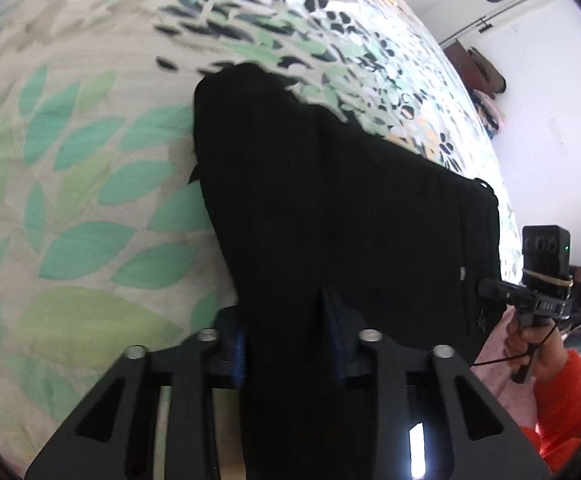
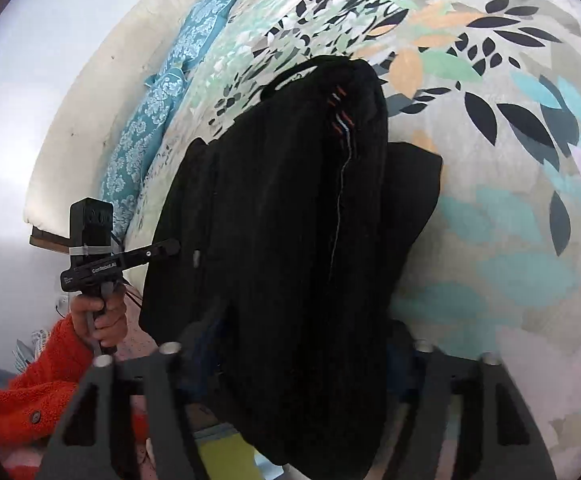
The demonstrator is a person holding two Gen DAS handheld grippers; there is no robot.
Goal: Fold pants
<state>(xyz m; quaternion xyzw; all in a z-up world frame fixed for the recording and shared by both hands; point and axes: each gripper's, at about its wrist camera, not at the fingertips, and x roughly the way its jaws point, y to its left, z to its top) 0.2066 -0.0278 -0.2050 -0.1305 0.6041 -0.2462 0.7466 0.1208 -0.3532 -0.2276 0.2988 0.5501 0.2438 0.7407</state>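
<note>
One pair of black pants (image 1: pixel 330 208) lies on the bed, its near edge lifted off the cover by both grippers. In the right wrist view the pants (image 2: pixel 290 220) show as a stacked bundle with a line of pale stitching and a few orange marks near the far end, and one lower layer sticking out to the right. A small loop of fabric stands up at the far end.

The left gripper (image 1: pixel 290 344) has the black cloth running straight between its two fingers — the blue pads sit against the fabric on both sides, so it is closed on the pants. The right gripper (image 2: pixel 302 360) has cloth draped down over its middle; its fingers are covered and blurred, and how far apart they stand cannot be told.

Each camera catches the other tool: the right gripper (image 1: pixel 494 290) held by one hand (image 1: pixel 538 344) in an orange sleeve (image 1: pixel 566 408), its tip touching the edge of the pants.

Beneath everything is one bed cover (image 1: pixel 70 200) printed with green, teal and dark leaves. At the far side lies one teal patterned pillow (image 2: pixel 158 108) beside one cream headboard (image 2: pixel 102 100), with the white wall (image 1: pixel 550 120) beyond.
</note>
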